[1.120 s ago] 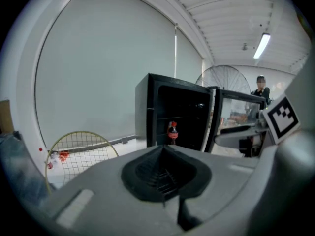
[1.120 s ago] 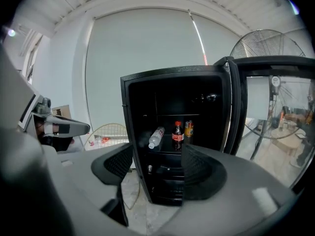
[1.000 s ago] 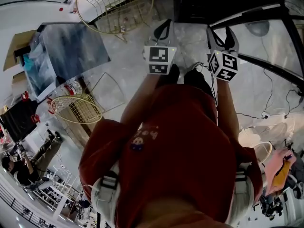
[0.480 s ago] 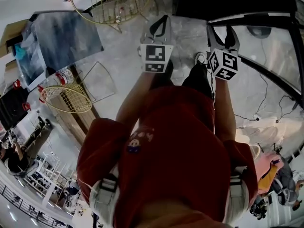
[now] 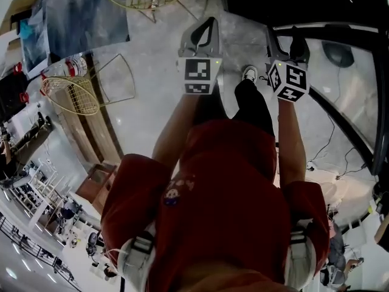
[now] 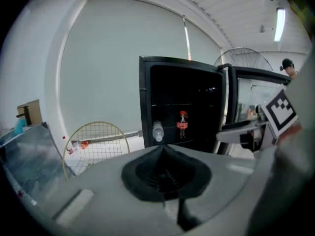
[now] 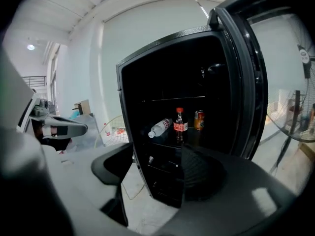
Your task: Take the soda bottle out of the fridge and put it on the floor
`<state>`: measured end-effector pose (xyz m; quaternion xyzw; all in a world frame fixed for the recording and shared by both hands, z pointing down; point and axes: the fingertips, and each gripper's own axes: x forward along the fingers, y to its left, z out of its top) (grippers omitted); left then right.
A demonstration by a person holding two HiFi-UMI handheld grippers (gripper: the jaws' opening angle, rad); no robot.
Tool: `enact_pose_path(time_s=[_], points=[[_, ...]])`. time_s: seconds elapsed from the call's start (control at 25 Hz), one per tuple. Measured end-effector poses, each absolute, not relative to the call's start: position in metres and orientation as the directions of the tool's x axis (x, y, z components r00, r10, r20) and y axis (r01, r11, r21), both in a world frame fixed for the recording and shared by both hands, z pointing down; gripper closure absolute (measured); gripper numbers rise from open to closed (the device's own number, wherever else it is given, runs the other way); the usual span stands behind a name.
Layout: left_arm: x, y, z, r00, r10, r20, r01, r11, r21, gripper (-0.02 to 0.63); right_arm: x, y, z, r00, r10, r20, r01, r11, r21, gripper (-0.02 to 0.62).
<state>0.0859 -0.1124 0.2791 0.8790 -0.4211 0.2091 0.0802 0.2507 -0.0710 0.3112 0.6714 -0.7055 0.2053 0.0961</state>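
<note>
The soda bottle (image 7: 180, 124), red-capped with a red label, stands upright on a middle shelf of the open black fridge (image 7: 147, 82). It shows small in the left gripper view too, as the soda bottle (image 6: 182, 124). My right gripper (image 7: 155, 176) points at the fridge from a distance, open with nothing between its pads. My left gripper (image 6: 165, 154) is shut and empty, its pads meeting in one dark tip. In the head view the left gripper (image 5: 206, 29) and right gripper (image 5: 284, 44) are held side by side in front of the person, short of the dark fridge (image 5: 285, 2).
On the same shelf lie a clear water bottle (image 7: 160, 128) and an orange can (image 7: 199, 120). The fridge door (image 7: 241, 73) stands open at the right. A round wire basket (image 6: 96, 144) sits on the floor left of the fridge. Cables (image 5: 328, 145) cross the floor at the right.
In the head view the wire baskets and the grey panel have slid up and left as the person stepped toward the fridge. Both grippers kept their jaws as they were.
</note>
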Motion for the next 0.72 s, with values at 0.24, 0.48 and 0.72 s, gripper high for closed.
enact_pose_path(time_s=[0.24, 0.48, 0.72], points=[[0.079, -0.107, 0.303, 0.549, -0.719, 0.426, -0.779, -0.625, -0.05, 0.606, 0.246, -0.075, 0.321, -0.094, -0.918, 0.386, -0.989, 0.042, -0.139, 0.304], [0.064, -0.114, 0.338, 0.569, -0.713, 0.41, -0.772, -0.635, -0.033, 0.606, 0.234, -0.078, 0.342, -0.039, -0.93, 0.366, -0.99, -0.013, -0.139, 0.304], [0.063, -0.128, 0.386, 0.576, -0.713, 0.399, -0.774, -0.633, -0.012, 0.606, 0.225, -0.081, 0.386, -0.024, -0.928, 0.371, -0.992, -0.025, -0.126, 0.305]])
